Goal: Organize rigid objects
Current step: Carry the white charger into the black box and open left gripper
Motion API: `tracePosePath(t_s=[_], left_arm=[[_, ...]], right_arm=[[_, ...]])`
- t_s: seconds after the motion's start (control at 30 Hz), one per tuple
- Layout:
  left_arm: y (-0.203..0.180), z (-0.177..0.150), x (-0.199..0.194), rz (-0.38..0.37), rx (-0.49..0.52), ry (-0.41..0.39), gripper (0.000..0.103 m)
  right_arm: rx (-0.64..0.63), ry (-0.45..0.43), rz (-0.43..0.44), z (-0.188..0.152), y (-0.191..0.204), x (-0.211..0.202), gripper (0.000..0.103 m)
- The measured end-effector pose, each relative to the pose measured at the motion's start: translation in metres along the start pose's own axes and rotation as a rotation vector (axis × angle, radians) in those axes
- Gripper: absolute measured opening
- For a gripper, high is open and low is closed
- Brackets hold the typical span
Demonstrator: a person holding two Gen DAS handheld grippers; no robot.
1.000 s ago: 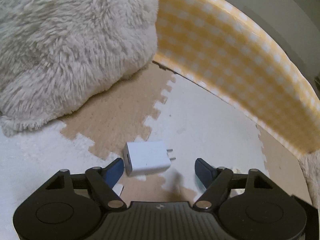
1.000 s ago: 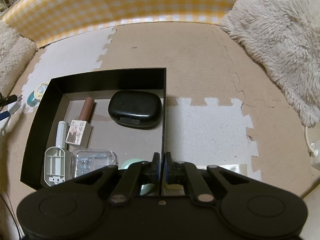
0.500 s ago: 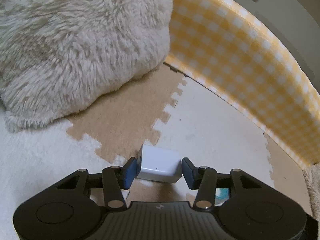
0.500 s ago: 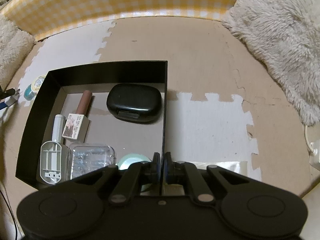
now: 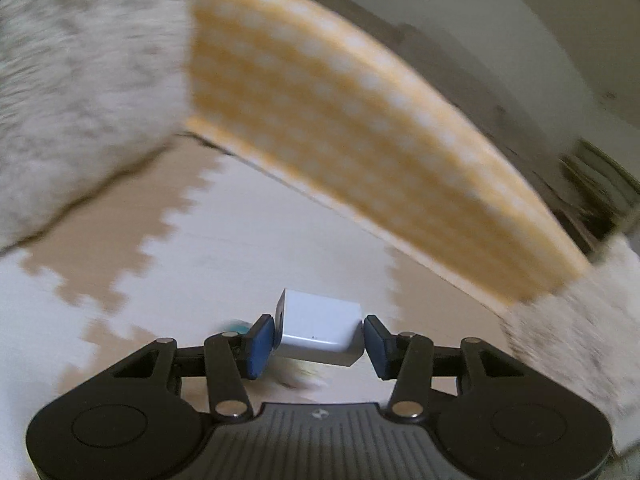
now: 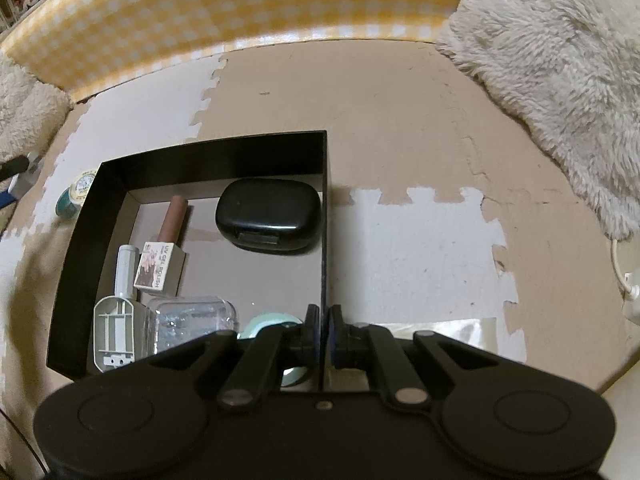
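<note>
My left gripper (image 5: 319,340) is shut on a white charger block (image 5: 318,332) and holds it above the foam floor mat. It also shows small at the left edge of the right wrist view (image 6: 20,178). My right gripper (image 6: 324,334) is shut on the right wall of a black open box (image 6: 325,216). The box holds a black case (image 6: 268,214), a gel polish bottle with its carton (image 6: 158,260), a grey plastic tool (image 6: 116,320), a clear plastic case (image 6: 192,320) and a pale green round thing (image 6: 266,322).
A teal-rimmed round tin (image 6: 76,194) lies on the mat just left of the box. A yellow checked barrier (image 6: 240,20) bounds the mat at the back. Fluffy cream cushions (image 6: 560,80) lie at the right and at the far left (image 5: 80,92). A white cable (image 6: 624,280) runs along the right edge.
My left gripper closed on the charger and lifted it off the mat, swinging right; the view is blurred. The right gripper stays clamped on the box wall.
</note>
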State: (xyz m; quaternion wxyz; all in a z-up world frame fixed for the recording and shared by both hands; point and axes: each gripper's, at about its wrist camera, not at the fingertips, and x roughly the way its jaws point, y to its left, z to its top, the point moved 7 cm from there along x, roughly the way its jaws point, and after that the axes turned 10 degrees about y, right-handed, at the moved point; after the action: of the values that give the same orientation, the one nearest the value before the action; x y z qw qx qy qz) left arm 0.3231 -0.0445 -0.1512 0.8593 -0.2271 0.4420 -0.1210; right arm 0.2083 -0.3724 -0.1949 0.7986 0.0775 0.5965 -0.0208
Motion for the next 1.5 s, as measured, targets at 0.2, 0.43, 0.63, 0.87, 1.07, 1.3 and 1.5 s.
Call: tracePosePath(t_s=[0.2,0.43,0.63,0.87,1.07,1.3,1.5], left_arm=[[-0.062,-0.029,-0.001,-0.134,0.089,0.072,0.050],[-0.104,-0.073,0.007,-0.213,0.141,0.184,0.050],[-0.126,-0.090,0.020,-0.215,0.199,0.227,0.050],[-0.147,-0.120,0.048,-0.185,0.251,0.315,0.050],[-0.142,-0.123,0.072,-0.144,0.178,0.338,0.050],[-0.139,-0.124,0.071,-0.102,0.166,0.357,0.078],[-0.143,-0.126,0.057,-0.101,0.216,0.368,0.091]], right_arm=[[-0.001,0.001,-0.006,0.000,0.001,0.000,0.005],[-0.003,0.001,-0.005,0.000,0.000,0.000,0.005],[-0.004,0.002,-0.003,0.000,0.000,-0.001,0.005],[-0.012,0.002,-0.004,0.000,0.001,-0.001,0.005],[-0.010,0.002,0.001,0.000,0.000,-0.001,0.005],[-0.008,0.002,0.011,0.000,0.000,0.000,0.005],[-0.016,0.001,0.006,0.000,0.000,0.000,0.005]])
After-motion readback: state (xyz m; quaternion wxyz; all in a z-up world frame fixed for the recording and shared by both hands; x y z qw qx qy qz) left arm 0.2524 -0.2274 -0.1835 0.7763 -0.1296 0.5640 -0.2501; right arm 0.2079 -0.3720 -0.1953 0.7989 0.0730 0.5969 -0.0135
